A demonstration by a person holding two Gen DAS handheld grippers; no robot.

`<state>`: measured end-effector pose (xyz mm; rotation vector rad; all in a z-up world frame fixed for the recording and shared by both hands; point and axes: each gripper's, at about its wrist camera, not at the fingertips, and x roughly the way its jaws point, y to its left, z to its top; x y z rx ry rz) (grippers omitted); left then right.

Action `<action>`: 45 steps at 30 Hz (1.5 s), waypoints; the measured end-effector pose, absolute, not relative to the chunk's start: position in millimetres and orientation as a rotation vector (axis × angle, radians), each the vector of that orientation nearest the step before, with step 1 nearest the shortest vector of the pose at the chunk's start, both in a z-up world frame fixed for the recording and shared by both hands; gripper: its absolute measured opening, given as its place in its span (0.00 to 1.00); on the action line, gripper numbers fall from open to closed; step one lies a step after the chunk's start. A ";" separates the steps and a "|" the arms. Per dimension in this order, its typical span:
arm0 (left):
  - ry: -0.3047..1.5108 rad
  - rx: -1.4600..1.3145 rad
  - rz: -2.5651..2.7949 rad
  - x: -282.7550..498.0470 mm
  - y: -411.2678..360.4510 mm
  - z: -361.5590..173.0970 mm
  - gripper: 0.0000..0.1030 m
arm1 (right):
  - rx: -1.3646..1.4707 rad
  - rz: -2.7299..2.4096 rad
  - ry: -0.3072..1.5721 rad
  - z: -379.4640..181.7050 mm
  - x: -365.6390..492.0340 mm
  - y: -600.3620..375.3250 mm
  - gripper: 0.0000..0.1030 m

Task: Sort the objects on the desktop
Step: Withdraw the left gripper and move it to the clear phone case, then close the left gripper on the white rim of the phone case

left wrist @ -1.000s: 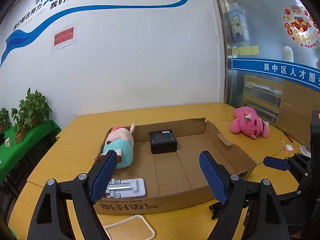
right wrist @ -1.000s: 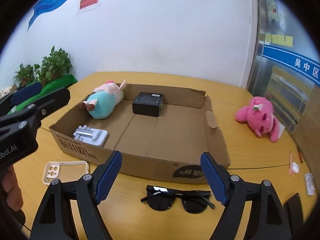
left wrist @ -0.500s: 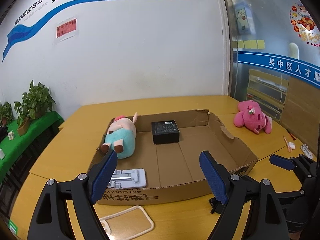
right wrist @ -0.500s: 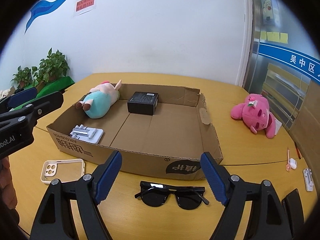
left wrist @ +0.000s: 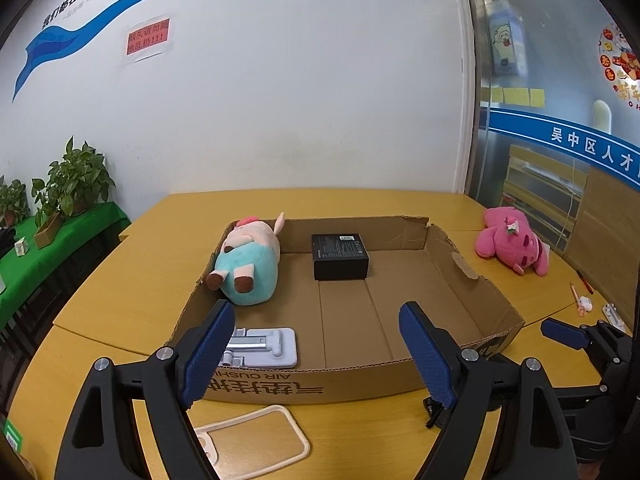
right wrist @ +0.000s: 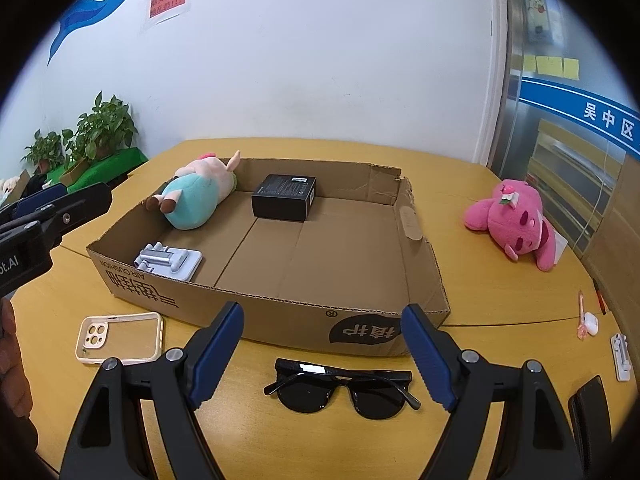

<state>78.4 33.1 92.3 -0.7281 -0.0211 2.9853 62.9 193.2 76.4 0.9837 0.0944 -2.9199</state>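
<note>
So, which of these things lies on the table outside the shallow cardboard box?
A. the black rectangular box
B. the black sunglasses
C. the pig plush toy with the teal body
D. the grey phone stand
B: the black sunglasses lie on the yellow wooden table in front of the shallow cardboard box, while the other three things rest inside it.

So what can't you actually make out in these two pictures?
- Sunglasses: left wrist view, almost wholly hidden behind the left gripper.
- Phone case: left wrist view, camera end covered by a finger.
- Small white items at the table edge: right wrist view, too small to identify.
- Black object: right wrist view, cut off by the dark rim.
</note>
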 end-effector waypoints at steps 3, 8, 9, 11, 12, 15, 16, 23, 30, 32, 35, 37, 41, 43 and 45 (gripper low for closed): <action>-0.018 -0.733 2.972 78.7 32.0 89.1 0.85 | 0.991 -2.909 0.096 75.1 61.4 188.8 0.79; -0.085 -0.755 2.920 77.2 16.4 83.0 0.85 | 0.968 -2.864 0.082 74.7 60.6 178.3 0.79; -0.102 -0.762 2.911 77.8 11.5 81.5 0.85 | 0.973 -2.844 0.079 73.2 59.6 174.6 0.79; -0.119 -0.784 2.911 78.9 -3.3 75.5 0.85 | 0.991 -2.807 0.082 69.0 57.9 165.9 0.79; -0.123 -0.804 2.916 79.8 -13.1 71.1 0.85 | 1.004 -2.785 0.085 65.9 56.5 160.9 0.79; -0.167 -0.884 2.943 85.3 -46.4 55.1 0.85 | 1.037 -2.703 0.052 54.7 52.3 144.9 0.79; -0.192 -0.916 2.948 87.3 -57.2 49.4 0.85 | 1.043 -2.675 0.034 50.7 51.1 138.9 0.79; -0.259 -1.117 2.987 107.7 -107.4 11.5 0.85 | 1.128 -2.459 0.042 11.1 37.3 78.3 0.78; -0.288 -1.244 2.985 122.9 -128.2 -15.5 0.85 | 1.189 -2.367 0.121 -25.3 19.9 43.6 0.64; -0.274 -1.268 2.983 125.6 -130.5 -22.4 0.85 | 1.221 -2.362 0.134 -32.7 14.7 41.1 0.48; -0.259 -1.325 2.970 122.8 -130.9 -31.5 0.85 | 1.219 -2.355 0.179 -37.1 13.3 36.1 0.38; -0.260 -1.350 2.952 119.7 -130.9 -36.4 0.85 | 1.216 -2.357 0.218 -37.3 13.4 30.5 0.31; -0.250 -1.379 2.930 113.4 -128.1 -41.9 0.85 | 1.217 -2.350 0.247 -38.0 13.4 28.8 0.10; -0.241 -1.398 2.922 109.6 -125.5 -43.8 0.84 | 1.219 -2.355 0.236 -38.5 15.2 33.6 0.08; -0.223 -1.406 2.906 105.8 -120.7 -45.8 0.84 | 1.218 -2.368 0.203 -39.5 17.4 42.3 0.07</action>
